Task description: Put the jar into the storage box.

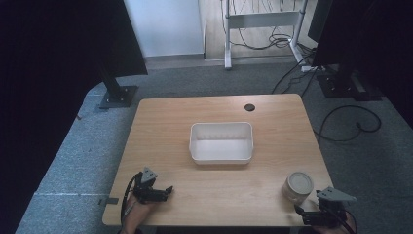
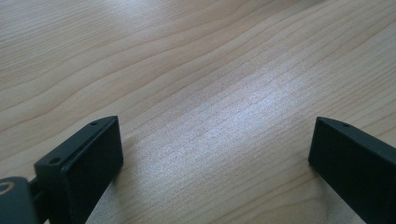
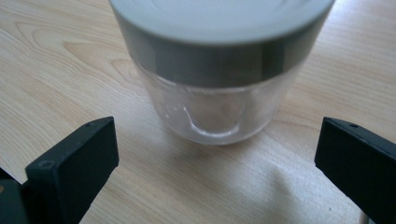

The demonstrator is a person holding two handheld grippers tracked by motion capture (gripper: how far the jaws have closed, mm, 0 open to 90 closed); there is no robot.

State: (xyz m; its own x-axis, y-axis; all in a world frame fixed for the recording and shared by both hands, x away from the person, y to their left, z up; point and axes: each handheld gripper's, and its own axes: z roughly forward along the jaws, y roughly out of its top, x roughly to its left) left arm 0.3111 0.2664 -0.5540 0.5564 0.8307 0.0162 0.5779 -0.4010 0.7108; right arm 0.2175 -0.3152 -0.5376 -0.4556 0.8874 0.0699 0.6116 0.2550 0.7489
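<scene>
Before the right gripper [image 3: 217, 163] — round clear-glass jar [image 3: 219, 88], smooth grey lid [image 3: 219, 28].

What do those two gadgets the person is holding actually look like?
Both are small black hand tools. The left gripper and right gripper each end in two flat, blocky black jaws with small screw holes, and each carries a grey three-cornered plate on top. A dark cable loops from the left one.
</scene>
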